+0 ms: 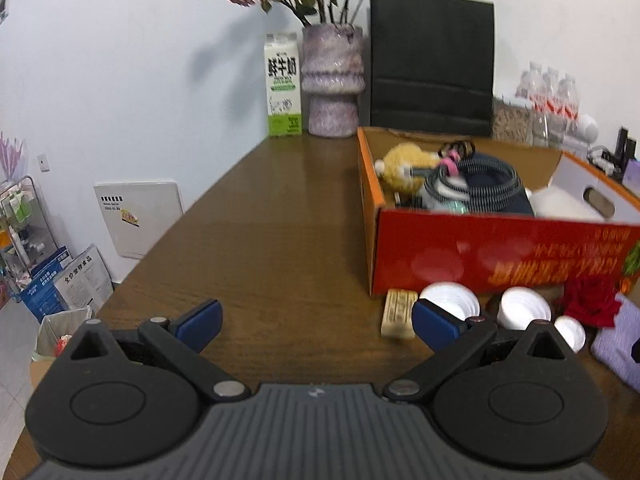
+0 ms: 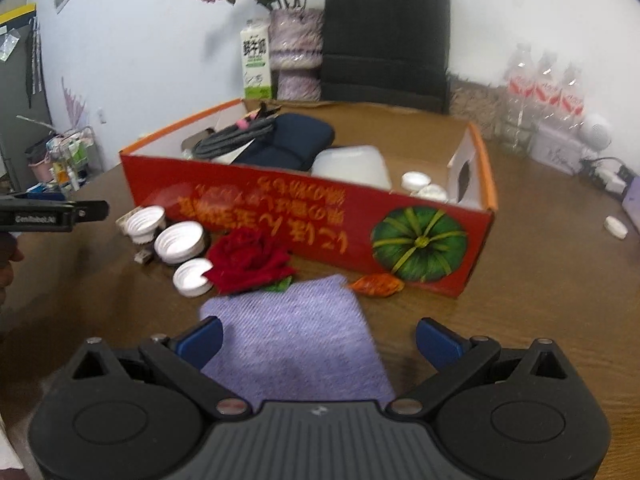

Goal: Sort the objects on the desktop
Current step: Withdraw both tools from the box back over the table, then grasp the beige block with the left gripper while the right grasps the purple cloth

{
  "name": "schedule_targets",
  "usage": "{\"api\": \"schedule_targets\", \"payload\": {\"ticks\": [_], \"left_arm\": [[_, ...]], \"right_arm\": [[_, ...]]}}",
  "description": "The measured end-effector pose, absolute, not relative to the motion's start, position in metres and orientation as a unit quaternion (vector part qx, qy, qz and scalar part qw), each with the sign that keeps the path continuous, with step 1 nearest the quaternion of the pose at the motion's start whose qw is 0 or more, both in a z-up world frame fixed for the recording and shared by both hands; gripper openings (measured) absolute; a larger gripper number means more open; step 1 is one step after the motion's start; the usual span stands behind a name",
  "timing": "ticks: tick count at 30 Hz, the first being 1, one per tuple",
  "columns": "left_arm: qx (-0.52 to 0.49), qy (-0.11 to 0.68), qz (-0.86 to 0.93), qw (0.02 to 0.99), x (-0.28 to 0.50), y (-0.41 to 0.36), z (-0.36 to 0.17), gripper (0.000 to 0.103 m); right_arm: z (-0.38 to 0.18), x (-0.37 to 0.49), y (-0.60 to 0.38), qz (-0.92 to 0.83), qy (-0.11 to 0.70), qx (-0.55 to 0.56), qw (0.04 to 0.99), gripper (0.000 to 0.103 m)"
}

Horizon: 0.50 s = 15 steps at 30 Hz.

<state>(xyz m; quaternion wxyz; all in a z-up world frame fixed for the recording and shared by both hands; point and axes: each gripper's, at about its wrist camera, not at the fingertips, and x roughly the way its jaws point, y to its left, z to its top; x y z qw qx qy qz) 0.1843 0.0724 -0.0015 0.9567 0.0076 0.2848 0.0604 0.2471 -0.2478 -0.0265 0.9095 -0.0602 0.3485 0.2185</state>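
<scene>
Both tools are wide open and hold nothing, the right tool (image 2: 318,344) hangs over the flat purple woven cloth (image 2: 296,340) on the brown wooden bench (image 2: 540,280), so it should drop low, pinch the cloth's edge, and lift it toward the red cardboard box (image 2: 320,216) at 12 o'clock, while the left tool (image 1: 316,326) waits.
</scene>
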Motion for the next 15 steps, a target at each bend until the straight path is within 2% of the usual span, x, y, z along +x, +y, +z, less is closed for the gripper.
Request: {"api": "schedule_targets", "payload": {"ticks": [6,11,15], "left_arm": [[0.018,0.29,0.037,0.956,0.185,0.065,-0.007,0.103],[0.026,0.302,0.029,0.952,0.193,0.061,-0.011,0.098],[0.026,0.306,0.028,0.951,0.197,0.063,-0.011,0.085]], "right_arm": [[-0.032,0.246,-0.245,0.229,0.365,-0.056,0.901,0.103],[-0.033,0.245,-0.243,0.224,0.363,-0.065,0.902,0.103],[-0.033,0.244,-0.243,0.222,0.361,-0.064,0.904,0.103]]}}
